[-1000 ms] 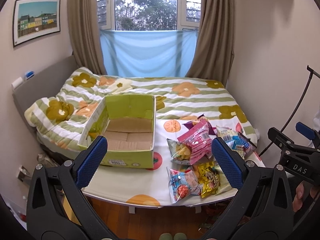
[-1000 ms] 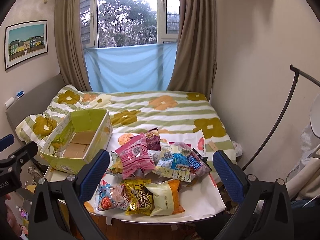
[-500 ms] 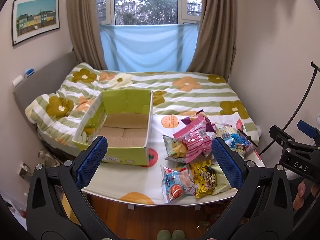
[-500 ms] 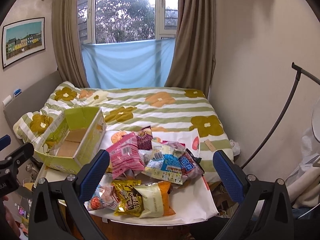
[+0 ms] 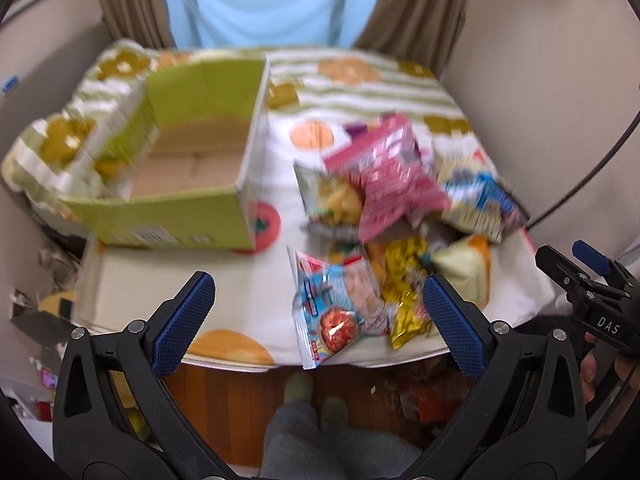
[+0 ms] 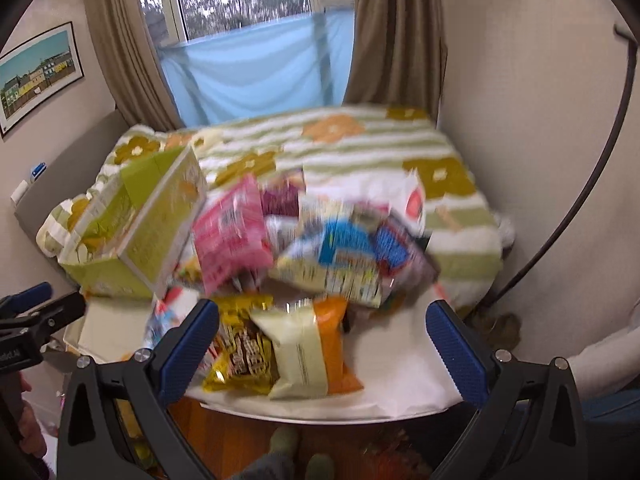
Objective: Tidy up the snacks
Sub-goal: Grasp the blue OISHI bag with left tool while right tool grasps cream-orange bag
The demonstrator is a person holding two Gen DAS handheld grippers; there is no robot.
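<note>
Left wrist view, though blurred: left gripper and right gripper gape wide, empty, above the table's near edge, probably approaching the snack packets heaped right of the green carton.

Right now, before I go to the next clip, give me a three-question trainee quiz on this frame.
1. True or false: the green box already holds snack bags.
2. Multiple choice: which bag lies nearest the table's front edge in the left wrist view? A. pink bag B. blue-and-red bag C. cream-and-orange bag
3. Fill in: the left gripper and the right gripper are both ____, holding nothing.

Key
1. False: only its bare cardboard floor shows.
2. B.
3. open.
</note>
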